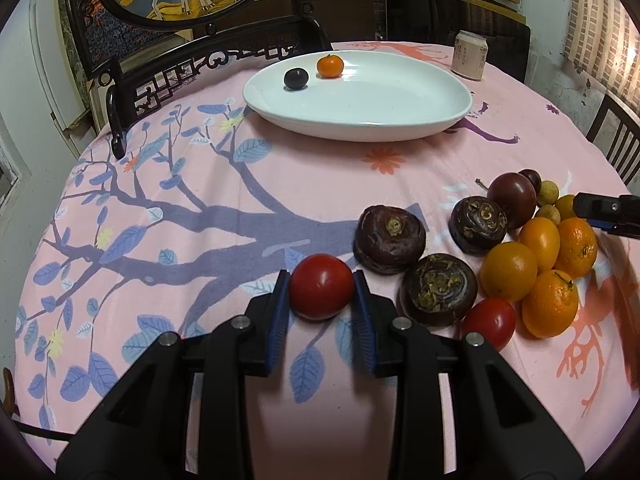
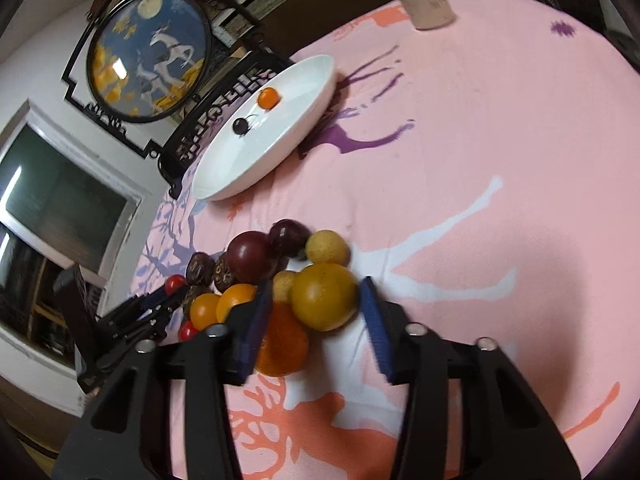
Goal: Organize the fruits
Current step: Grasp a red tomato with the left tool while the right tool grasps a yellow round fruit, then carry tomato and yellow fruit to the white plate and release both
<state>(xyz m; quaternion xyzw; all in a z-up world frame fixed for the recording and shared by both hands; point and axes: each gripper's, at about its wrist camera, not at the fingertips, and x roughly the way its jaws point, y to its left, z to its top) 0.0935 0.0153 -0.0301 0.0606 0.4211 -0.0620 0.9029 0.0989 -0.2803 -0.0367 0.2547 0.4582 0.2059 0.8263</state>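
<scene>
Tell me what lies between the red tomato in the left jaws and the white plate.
Nothing: the left wrist view shows only bare pink tablecloth between the red tomato and the white plate.

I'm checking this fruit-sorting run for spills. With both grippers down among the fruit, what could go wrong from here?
1. The right gripper has a yellow-orange fruit between its pads, but a small tan fruit and an orange crowd the left pad; closing may pinch or scatter them.
2. The left gripper clamps a red tomato; too much squeeze could bruise it.
3. The white plate is shallow, so round fruit could roll off.
</scene>
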